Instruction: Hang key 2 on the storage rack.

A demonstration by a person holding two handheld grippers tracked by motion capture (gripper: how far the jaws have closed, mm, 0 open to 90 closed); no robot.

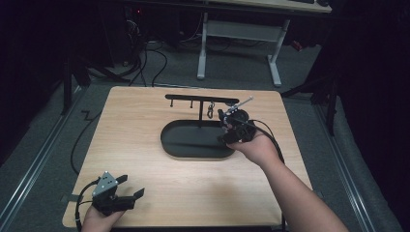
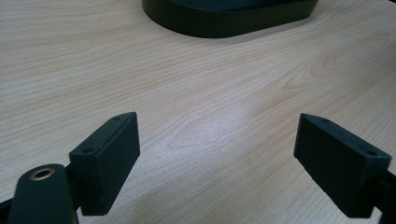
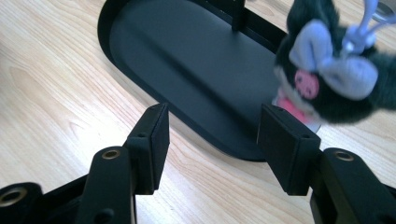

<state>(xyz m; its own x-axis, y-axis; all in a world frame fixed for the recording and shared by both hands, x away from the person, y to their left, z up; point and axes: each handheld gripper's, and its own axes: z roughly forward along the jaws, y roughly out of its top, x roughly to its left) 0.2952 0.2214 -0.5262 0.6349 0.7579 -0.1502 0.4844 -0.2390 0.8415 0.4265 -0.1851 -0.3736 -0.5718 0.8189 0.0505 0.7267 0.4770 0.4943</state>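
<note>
A black oval base (image 1: 186,142) carries a thin post and a crossbar (image 1: 193,98) with small hooks; a metal clasp (image 1: 211,112) hangs from one. A small dark plush toy (image 3: 334,88) with a grey bow and a pink face sits at the base's right end, a silver keyring above it. My right gripper (image 3: 212,123) is open over the base's rim (image 3: 140,88), with the toy just beyond its right jaw and nothing between the pads. In the high view the right gripper (image 1: 231,126) sits beside the toy (image 1: 237,116). My left gripper (image 1: 134,186) rests open at the near left corner.
The pale wooden table (image 1: 145,121) has bare room left of the base and along its front. The left gripper (image 2: 217,140) looks across the wood (image 2: 196,84) toward the base's near edge (image 2: 224,23). Beyond the table are a floor with cables and a white desk frame (image 1: 239,34).
</note>
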